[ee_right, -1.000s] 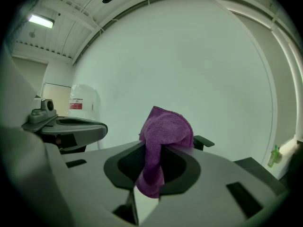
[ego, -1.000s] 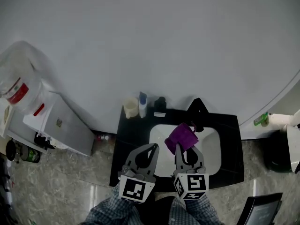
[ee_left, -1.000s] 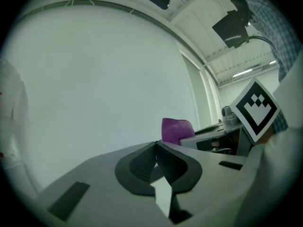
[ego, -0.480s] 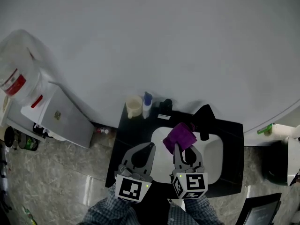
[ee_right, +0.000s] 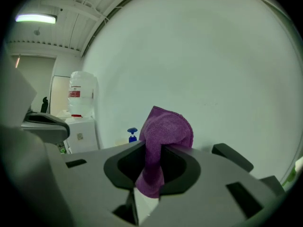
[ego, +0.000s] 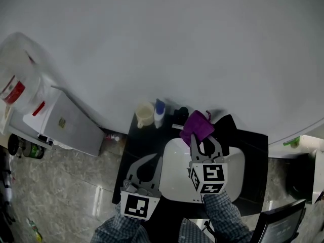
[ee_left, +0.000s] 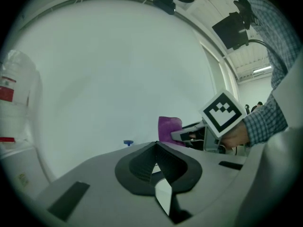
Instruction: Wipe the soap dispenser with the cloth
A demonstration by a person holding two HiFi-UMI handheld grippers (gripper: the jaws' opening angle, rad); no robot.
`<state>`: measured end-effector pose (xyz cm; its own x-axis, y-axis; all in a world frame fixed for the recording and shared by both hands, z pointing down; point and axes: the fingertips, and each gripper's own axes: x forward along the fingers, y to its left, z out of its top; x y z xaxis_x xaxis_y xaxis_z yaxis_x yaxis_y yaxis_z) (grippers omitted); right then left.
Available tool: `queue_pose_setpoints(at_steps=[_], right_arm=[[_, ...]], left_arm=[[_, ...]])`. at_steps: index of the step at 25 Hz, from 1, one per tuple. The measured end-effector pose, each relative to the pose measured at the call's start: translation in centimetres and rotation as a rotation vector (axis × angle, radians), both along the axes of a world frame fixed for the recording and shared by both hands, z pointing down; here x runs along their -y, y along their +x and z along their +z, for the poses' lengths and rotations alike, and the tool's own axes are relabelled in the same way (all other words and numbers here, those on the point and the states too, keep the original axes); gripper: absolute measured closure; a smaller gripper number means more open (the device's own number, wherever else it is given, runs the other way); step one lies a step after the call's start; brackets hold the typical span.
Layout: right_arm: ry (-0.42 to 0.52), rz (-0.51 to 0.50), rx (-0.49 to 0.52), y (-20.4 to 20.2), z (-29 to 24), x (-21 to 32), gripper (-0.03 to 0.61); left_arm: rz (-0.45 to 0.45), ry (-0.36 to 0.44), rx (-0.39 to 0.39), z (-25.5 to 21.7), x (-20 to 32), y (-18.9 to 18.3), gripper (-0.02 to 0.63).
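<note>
Rear left of dark worktop (ego: 132,156): cup (ego: 144,115), then soap dispenser (ego: 159,113) just beside it, upright, untouched. Front left: left hand-held gripper (ego: 156,157), jaws together on nothing, near the sink (ego: 174,186) edge. Right of dispenser, near but apart: purple cloth (ego: 197,124), bunched, pinched fast in right hand-held gripper (ego: 198,137). For a good wipe, probably best to carry cloth leftward, steady dispenser with the free gripper, press the bunched face flat, and stroke downward without tipping it.
</note>
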<state>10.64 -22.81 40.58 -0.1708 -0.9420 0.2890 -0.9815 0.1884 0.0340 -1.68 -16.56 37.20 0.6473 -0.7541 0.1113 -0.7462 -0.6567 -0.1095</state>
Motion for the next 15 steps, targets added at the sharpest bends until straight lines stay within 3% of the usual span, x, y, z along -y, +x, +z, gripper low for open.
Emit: queue_pose_setpoints(at_steps=[7, 15], right_arm=[[-0.043, -0.032, -0.073, 0.1, 0.9, 4.5, 0.500], [-0.111, -0.052, -0.075, -0.5, 3.3, 7.9, 0.500]], left_arm=[[-0.047, -0.004, 0.025, 0.0, 0.3, -0.5, 0.612], [-0.061, -0.017, 0.047, 0.0, 1.3, -1.0, 0.612]])
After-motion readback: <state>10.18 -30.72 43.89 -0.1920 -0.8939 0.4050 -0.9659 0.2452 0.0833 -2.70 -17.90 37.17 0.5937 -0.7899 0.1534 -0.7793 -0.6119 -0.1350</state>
